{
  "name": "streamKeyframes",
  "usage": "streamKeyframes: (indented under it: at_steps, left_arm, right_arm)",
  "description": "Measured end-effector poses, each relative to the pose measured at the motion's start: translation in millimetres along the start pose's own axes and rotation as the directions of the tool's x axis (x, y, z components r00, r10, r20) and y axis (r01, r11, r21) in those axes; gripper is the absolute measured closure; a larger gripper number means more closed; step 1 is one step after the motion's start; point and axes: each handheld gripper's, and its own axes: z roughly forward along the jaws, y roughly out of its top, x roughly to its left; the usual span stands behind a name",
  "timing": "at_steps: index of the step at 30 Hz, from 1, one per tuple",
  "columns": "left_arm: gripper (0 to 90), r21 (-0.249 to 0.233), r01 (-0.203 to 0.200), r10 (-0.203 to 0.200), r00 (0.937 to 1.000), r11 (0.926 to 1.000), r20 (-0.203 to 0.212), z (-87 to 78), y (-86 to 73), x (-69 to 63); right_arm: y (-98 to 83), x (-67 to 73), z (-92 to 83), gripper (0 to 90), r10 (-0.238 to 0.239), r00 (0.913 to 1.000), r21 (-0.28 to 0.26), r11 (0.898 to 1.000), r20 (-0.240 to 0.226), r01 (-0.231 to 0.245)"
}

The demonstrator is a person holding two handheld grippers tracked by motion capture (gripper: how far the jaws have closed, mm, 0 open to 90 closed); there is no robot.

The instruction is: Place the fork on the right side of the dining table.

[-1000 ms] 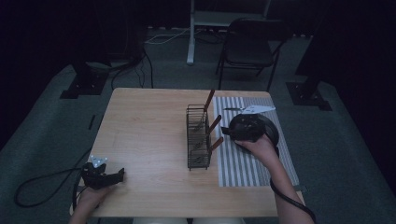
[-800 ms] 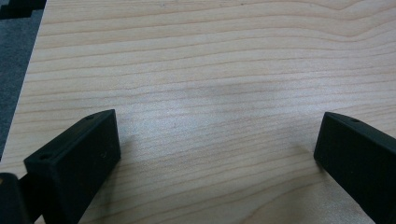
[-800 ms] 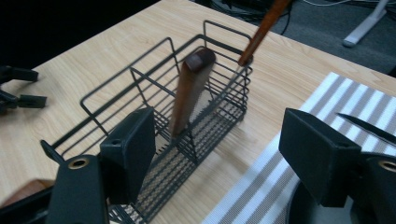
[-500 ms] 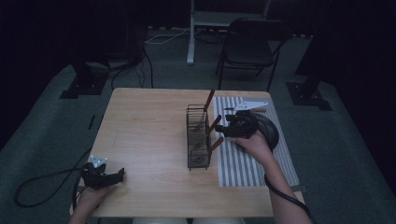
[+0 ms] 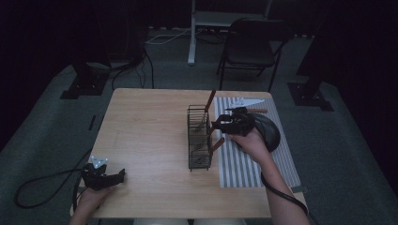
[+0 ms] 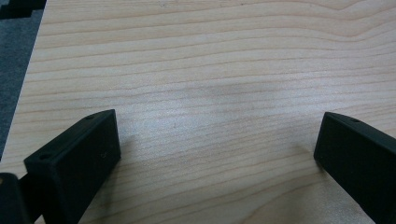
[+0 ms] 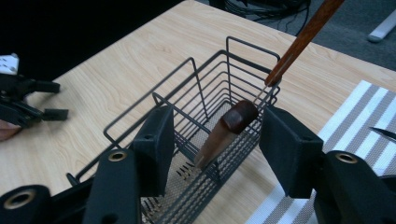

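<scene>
The right gripper point(image 5: 220, 127) hovers at the right side of the wire basket point(image 5: 199, 138), which stands mid-surface beside the striped mat point(image 5: 244, 164). Its jaws have just been closing and now stand half spread around the brown handle point(image 7: 224, 133) leaning out of the basket, the pads clear of it on both sides. A second, longer handle point(image 7: 303, 37) slants up from the far end. The left gripper point(image 5: 104, 177) rests at the near left corner of the surface point(image 5: 145, 136), jaws spread wide over bare wood.
</scene>
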Motion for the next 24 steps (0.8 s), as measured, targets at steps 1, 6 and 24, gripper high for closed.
streamKeyframes:
  at_steps: [1, 6, 24]
  left_arm:
    - [0.6, 0.000, 0.000, 0.000, 1.0000, 1.0000, 0.000, 0.0, 0.0, 0.0]
    - [0.6, -0.001, 0.001, -0.001, 1.0000, 1.0000, 0.000, 0.1, 0.0, 0.0]
    - [0.5, -0.001, 0.001, -0.001, 1.0000, 1.0000, 0.000, 0.1, 0.0, -0.1]
  right_arm:
    - [0.4, -0.6, -0.6, 49.2, 0.005, 1.0000, -0.003, 1.000, -0.003, -0.005]
    - [1.3, -3.0, -1.2, 60.9, 0.025, 0.9997, 0.001, 1.000, 0.003, -0.025]
    - [4.5, 0.6, -1.3, 75.3, 0.019, 0.9985, 0.020, 1.000, -0.051, -0.018]
